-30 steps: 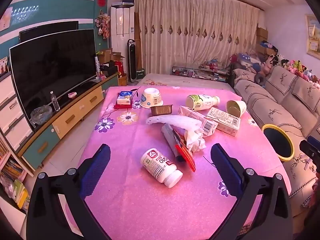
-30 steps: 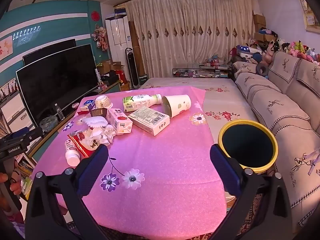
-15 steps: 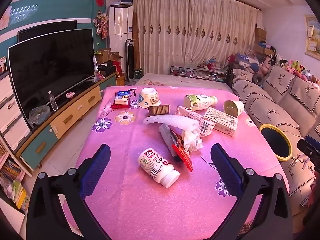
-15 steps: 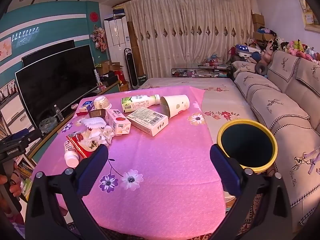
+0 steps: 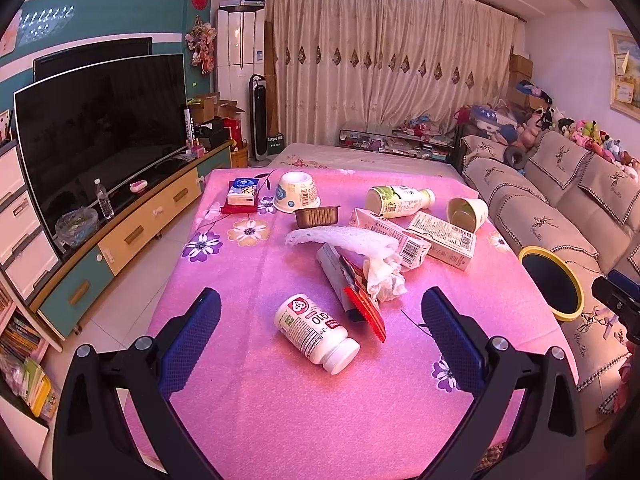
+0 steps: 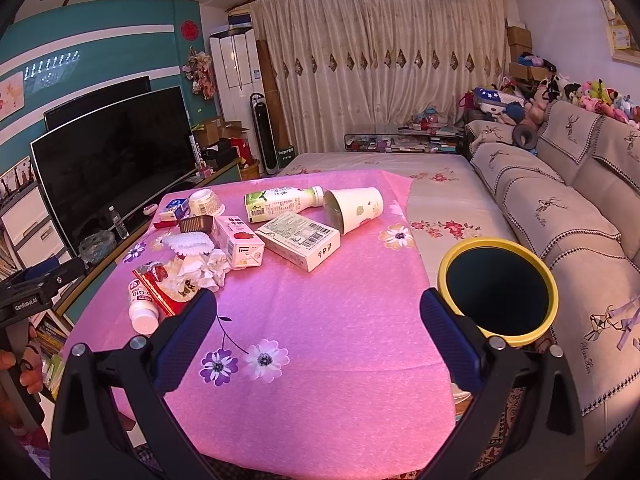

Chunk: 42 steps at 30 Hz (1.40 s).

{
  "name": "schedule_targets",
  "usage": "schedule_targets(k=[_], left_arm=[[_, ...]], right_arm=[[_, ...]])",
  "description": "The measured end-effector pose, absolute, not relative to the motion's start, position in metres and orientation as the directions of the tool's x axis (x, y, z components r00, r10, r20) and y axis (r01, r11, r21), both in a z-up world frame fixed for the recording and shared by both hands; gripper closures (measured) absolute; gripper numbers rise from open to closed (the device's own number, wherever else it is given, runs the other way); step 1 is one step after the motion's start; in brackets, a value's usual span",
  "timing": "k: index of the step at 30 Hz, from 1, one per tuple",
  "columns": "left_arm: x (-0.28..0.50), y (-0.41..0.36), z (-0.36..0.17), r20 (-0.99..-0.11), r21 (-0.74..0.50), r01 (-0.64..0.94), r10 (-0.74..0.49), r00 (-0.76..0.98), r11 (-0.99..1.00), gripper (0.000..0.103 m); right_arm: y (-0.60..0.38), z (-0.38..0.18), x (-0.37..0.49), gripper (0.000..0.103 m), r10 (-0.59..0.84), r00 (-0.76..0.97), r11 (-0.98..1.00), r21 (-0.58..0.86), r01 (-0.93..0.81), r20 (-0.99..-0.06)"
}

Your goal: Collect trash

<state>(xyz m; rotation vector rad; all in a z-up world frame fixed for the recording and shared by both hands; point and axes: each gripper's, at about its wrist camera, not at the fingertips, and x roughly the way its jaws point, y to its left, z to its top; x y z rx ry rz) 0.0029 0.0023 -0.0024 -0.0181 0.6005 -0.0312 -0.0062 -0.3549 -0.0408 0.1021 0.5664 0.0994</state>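
Trash lies across the pink flowered table (image 5: 280,392): a white supplement bottle (image 5: 316,334) on its side, a crumpled tissue (image 5: 386,278), a red wrapper (image 5: 362,304), two cartons (image 5: 442,240), a green drink bottle (image 5: 398,201), a tipped paper cup (image 5: 468,213) and a yogurt tub (image 5: 297,197). My left gripper (image 5: 320,336) hangs open just above the table, its fingers either side of the supplement bottle. My right gripper (image 6: 318,332) is open over bare cloth, with nothing between its fingers. A yellow-rimmed bin (image 6: 497,289) stands off the table's right edge.
A sofa (image 6: 560,216) runs along the right, a TV (image 5: 100,136) and low cabinet (image 5: 132,236) along the left. A tissue pack (image 5: 242,196) and a brown tray (image 5: 317,217) lie at the table's far left. A hand (image 6: 16,364) holds the other gripper at left.
Both views have shifted only slightly; the left gripper has drawn back a little from the table. Both grippers stayed open and nothing on the table moved.
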Motion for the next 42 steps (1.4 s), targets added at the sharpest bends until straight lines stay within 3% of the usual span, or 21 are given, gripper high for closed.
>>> schedule_targets(k=[42], left_arm=[[0.0075,0.0022,-0.0076,-0.575,-0.024,0.031,-0.039,0.817,0.999,0.004]], right_arm=[[-0.3541,-0.0441,-0.0057,0.006,0.120,0.837,0.990,0.128,-0.060,-0.534]])
